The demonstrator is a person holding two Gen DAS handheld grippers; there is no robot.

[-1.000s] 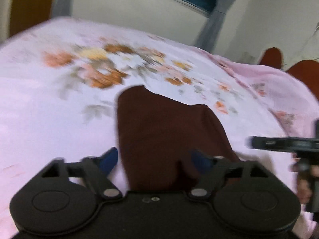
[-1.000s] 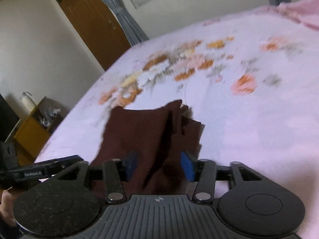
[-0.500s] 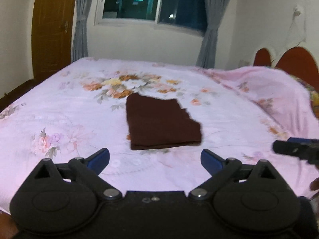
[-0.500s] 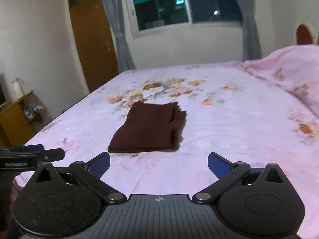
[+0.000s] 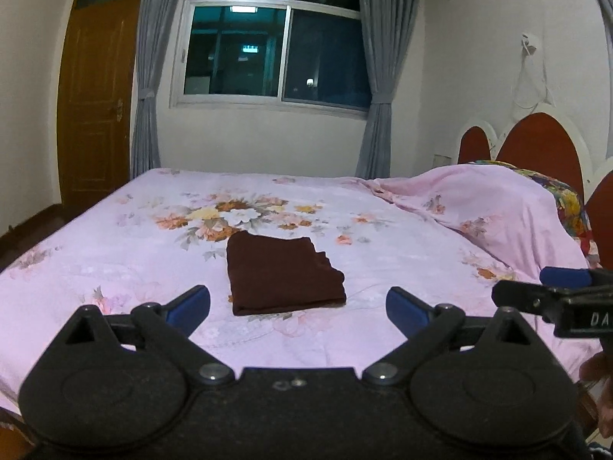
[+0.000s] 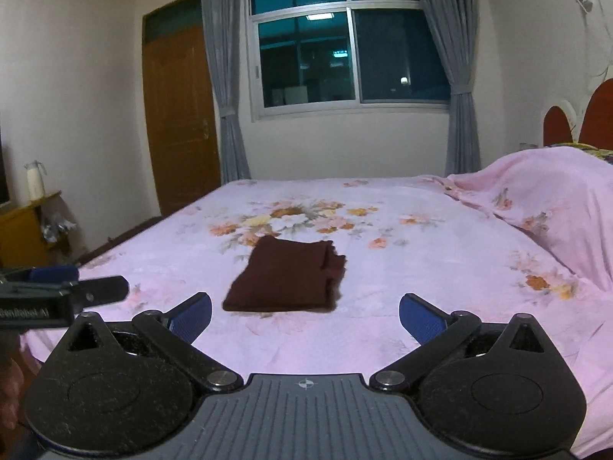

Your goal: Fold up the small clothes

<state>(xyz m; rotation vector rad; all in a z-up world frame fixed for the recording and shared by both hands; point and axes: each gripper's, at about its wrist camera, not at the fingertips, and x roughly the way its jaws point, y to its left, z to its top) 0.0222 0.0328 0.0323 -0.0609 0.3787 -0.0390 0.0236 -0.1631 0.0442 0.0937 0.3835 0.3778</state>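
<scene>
The dark brown folded garment (image 5: 285, 274) lies flat on the pink floral bedsheet (image 5: 115, 260), just below the large flower print in the middle of the bed. In the left wrist view it sits at about 12 o'clock from the left gripper (image 5: 298, 305), well apart from the blue pads, and nothing is between them. The jaws of this gripper stand wide apart. The right gripper (image 6: 305, 315) also has its jaws spread wide, with only bare sheet between the pads; the garment is at about 11 o'clock from it, lying beyond the fingertips and not touched. On the right side of the garment the edges look stepped, maybe several layers, but the view is too soft to say. Each gripper appears at the edge of the other's view, at 3 o'clock and 9 o'clock. A heap of pink cover (image 6: 555, 207) rises toward 2 o'clock, near the red headboard (image 5: 540, 145).
</scene>
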